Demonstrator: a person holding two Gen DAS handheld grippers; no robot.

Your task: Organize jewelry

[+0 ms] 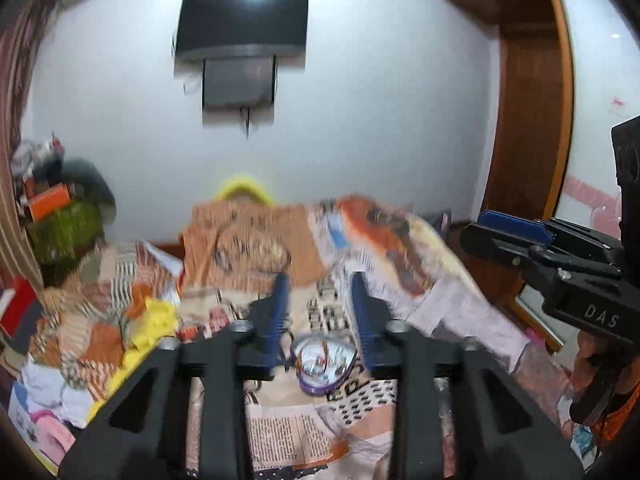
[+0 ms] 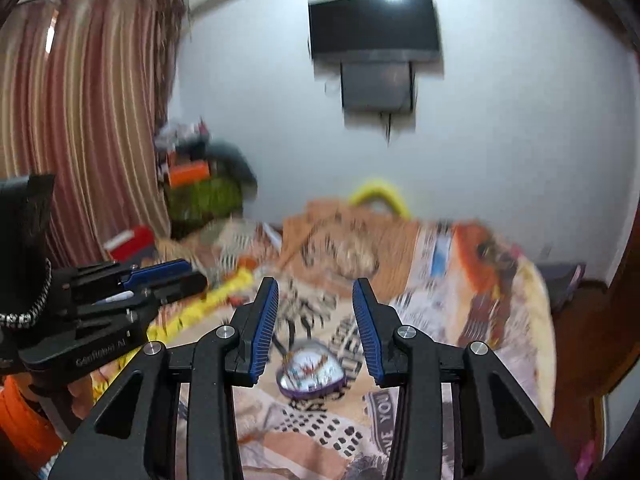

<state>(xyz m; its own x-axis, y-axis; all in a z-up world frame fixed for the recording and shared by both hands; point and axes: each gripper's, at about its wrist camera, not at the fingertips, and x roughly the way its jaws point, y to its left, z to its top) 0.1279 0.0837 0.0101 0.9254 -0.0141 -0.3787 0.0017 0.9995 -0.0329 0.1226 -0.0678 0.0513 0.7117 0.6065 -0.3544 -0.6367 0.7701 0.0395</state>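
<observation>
Bedroom w/ white wall, TV (image 1: 242, 24) mounted high, striped curtain (image 2: 80, 120) at the side; the bed (image 2: 460, 320) is covered in a busy patterned spread, clothes heaped at its far end. Heart-shaped jewelry box (image 2: 310, 376), purple rim, clear lid, sits on the spread just ahead of both tools. Inside: a tangle of chains/beads, too blurred to ID pieces. Left tool (image 1: 320, 304) wide open, holds nothing. Right tool (image 2: 316, 312) also wide open, empty. Risks, imo: soft bedding lets the box tip or slide when nudged; smooth lid could slip from a grip; thin chains may snag or vanish vs the busy print; frames are motion-blurred, so approach could overshoot
</observation>
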